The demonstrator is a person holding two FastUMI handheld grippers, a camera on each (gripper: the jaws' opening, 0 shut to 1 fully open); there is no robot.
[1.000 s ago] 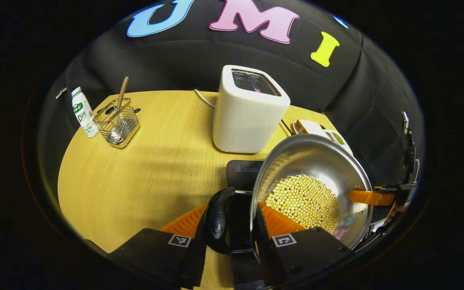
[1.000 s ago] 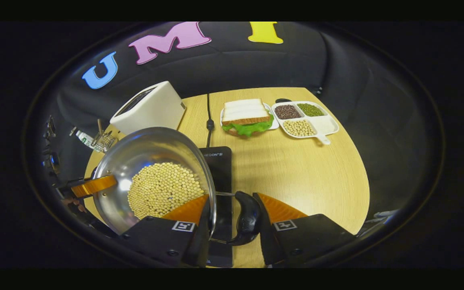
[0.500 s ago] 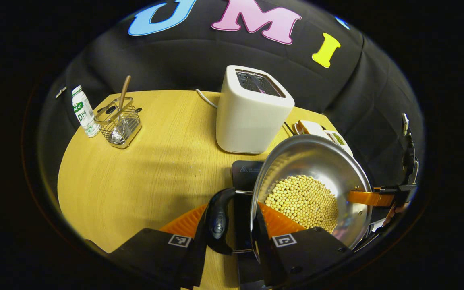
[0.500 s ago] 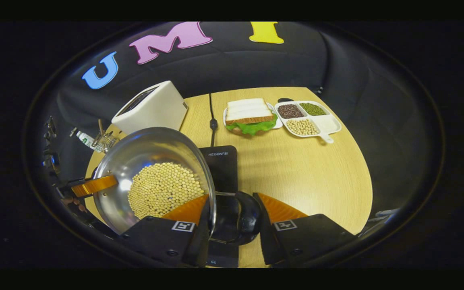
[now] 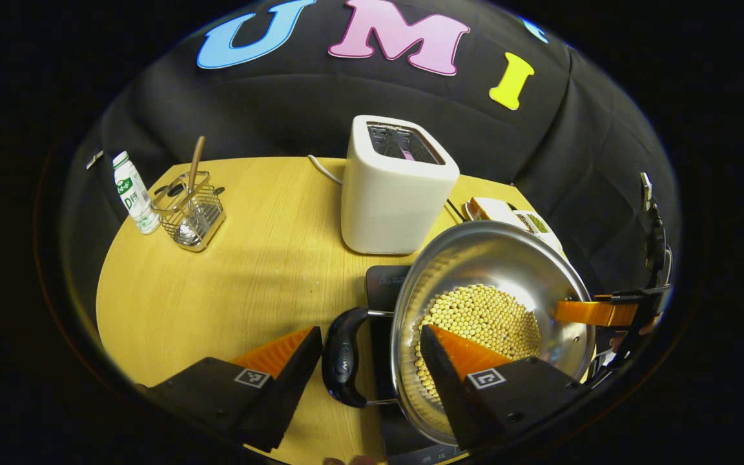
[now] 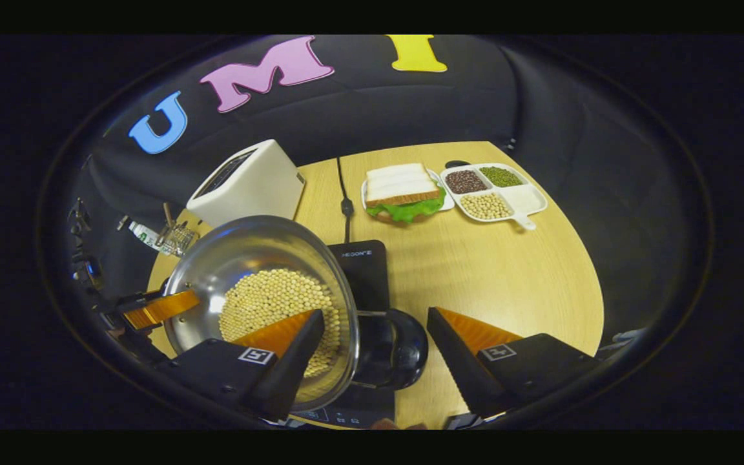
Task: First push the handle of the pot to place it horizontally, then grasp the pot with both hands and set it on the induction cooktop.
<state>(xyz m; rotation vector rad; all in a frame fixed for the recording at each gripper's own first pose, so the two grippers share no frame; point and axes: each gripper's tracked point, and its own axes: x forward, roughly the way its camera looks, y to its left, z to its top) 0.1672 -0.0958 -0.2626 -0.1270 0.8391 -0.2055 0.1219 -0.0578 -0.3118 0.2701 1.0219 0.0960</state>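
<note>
Now both grippers stand with jaws spread wide, released, each straddling a side handle of the pot [image 5: 495, 284] without pressing it; left gripper [image 5: 372, 358] brackets the black left handle [image 5: 343, 365], one finger outside it, the other reaching over the rim above the soybeans [image 5: 482, 320]; right gripper [image 6: 375, 342] likewise around the right handle [image 6: 398, 349]; pot looks set down on the induction cooktop [image 6: 362, 268], which pokes out from under it on the far side; placing step judged done or nearly so, withdrawal pending.

Risks: a finger drawn back carelessly could catch the rim or hook a handle, dragging the pot off-centre or tipping beans out; inner fingers sit over the bowl, so a low retreat would snag; whether the base rests flat on the cooktop cannot be told, and if it overhangs the near edge a nudge might rock it; toaster [image 5: 398, 184] stands just beside the cooktop's far edge, little room that way.

Views differ: left gripper view gives the bottle [image 5: 130, 194] and wire utensil basket [image 5: 191, 210] on the far left of the surface [image 5: 249, 258]; right gripper view gives the sandwich [image 6: 404, 190] on its plate, the divided tray [image 6: 530, 200] of beans, the cord [image 6: 345, 200] running to the cooktop, and the cooktop's control strip at the near edge.
</note>
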